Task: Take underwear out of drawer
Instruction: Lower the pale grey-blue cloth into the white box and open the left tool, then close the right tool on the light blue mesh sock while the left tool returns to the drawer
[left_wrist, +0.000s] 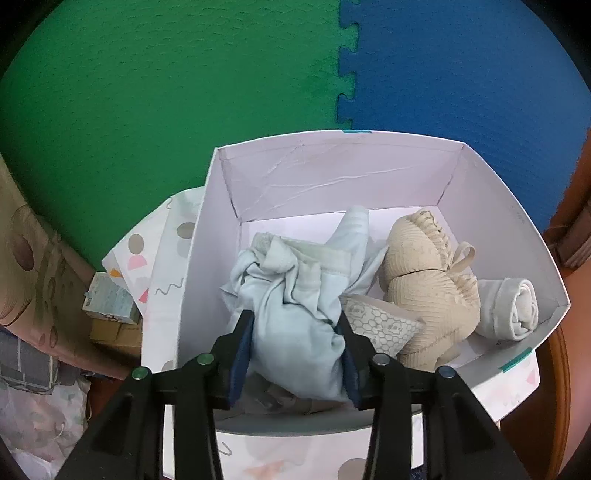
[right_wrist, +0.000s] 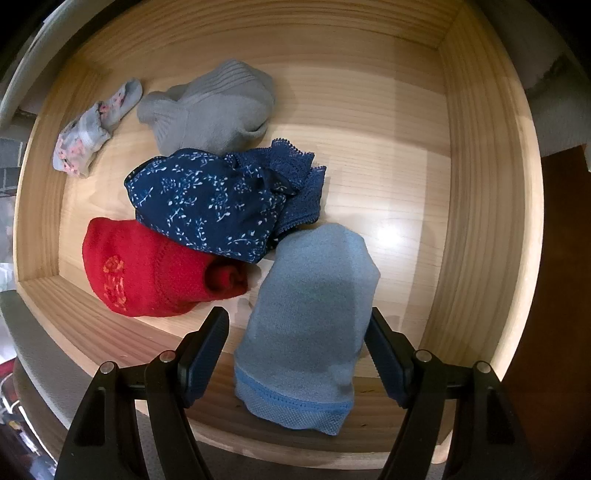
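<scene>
Lowering a pale blue garment (left_wrist: 295, 325) into the white box (left_wrist: 509, 236), we judge ourselves at the drop-off step: our left tool (left_wrist: 295, 354) has its pads against both sides of the bunched cloth, which sits down among the things already there. Letting go cleanly calls for the jaws to spread and the tool to lift straight away, so no fold drags back out. Beside the garment lies a small packet with a honeycomb print (left_wrist: 380, 325), then a beige ribbed bra (left_wrist: 424, 291), then a rolled white cloth (left_wrist: 517, 306) against the right wall. Beyond the box we see a green and blue foam mat (left_wrist: 184, 92).

Over the wooden drawer (right_wrist: 480, 184), our right tool (right_wrist: 297, 350) points down with its jaws apart around a light blue piece of underwear (right_wrist: 310, 325); the right pad looks to touch its edge, the left stands clear. We take this as the next pick, which calls for closing on the cloth and lifting it over the drawer's front wall. Further in lie a red piece (right_wrist: 147, 273), navy floral underwear with lace (right_wrist: 221, 199), a grey ribbed piece (right_wrist: 214, 110), and a small floral item (right_wrist: 92, 133) in the far left corner.
</scene>
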